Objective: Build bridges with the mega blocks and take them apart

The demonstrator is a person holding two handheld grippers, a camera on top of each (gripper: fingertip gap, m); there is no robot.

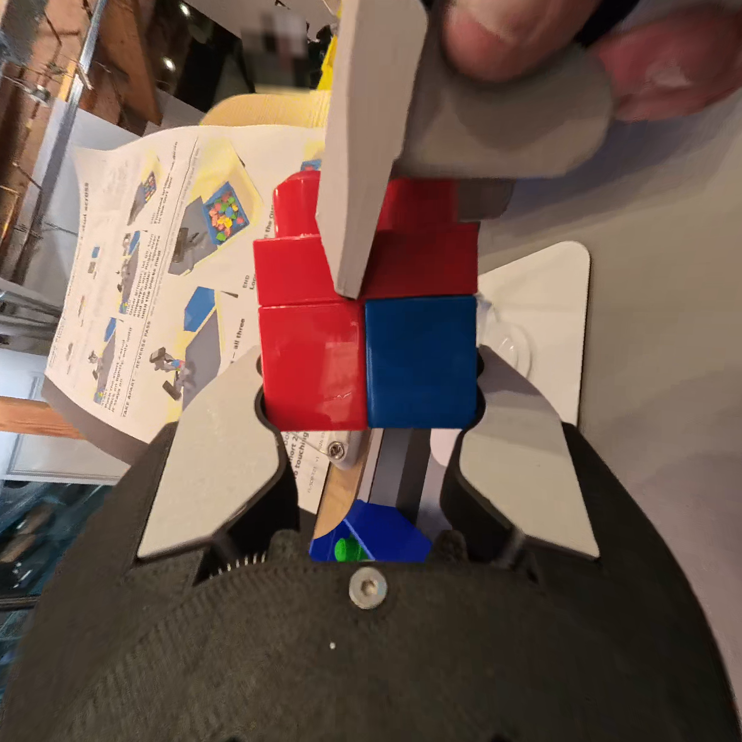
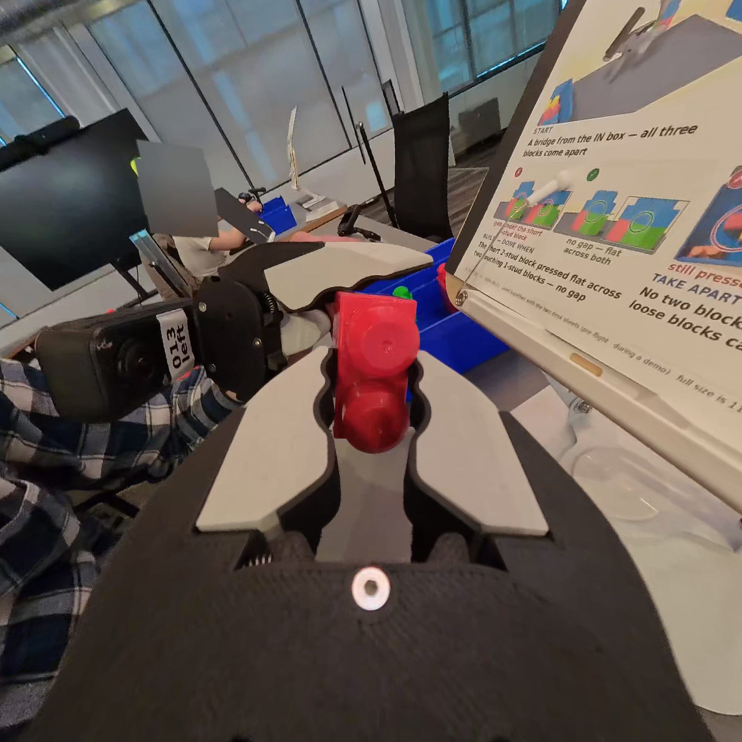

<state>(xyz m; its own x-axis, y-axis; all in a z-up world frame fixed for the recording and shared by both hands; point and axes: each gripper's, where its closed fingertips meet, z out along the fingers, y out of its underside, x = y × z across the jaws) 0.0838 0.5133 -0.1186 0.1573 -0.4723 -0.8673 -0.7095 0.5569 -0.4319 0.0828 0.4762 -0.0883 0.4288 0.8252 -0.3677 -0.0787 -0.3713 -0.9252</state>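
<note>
In the left wrist view a red one-stud block [image 1: 313, 369] and a blue one-stud block [image 1: 421, 365] sit side by side, with a red two-stud block [image 1: 293, 269] pressed across both. My left gripper [image 1: 369, 357] is open wide around the pair, and each finger stands close to an outer side with a thin dark slit between. My right gripper [image 2: 371, 373] is shut on the red two-stud block [image 2: 373, 341], whose studs face its camera. The right gripper's grey fingers [image 1: 361, 160] reach in from above. The left gripper's finger [image 2: 349, 261] lies over the stack, and the one-stud blocks are hidden there.
A blue bin [image 2: 453, 333] with a green block stands behind the stack, and it also shows in the left wrist view [image 1: 373, 534]. An instruction sheet on a tilted stand [image 2: 602, 221] is close on the right. A plaid sleeve [image 2: 80, 461] is at the left. A dark monitor [image 2: 60, 208] stands behind it. Tip to tip, the grippers are about 4 cm apart.
</note>
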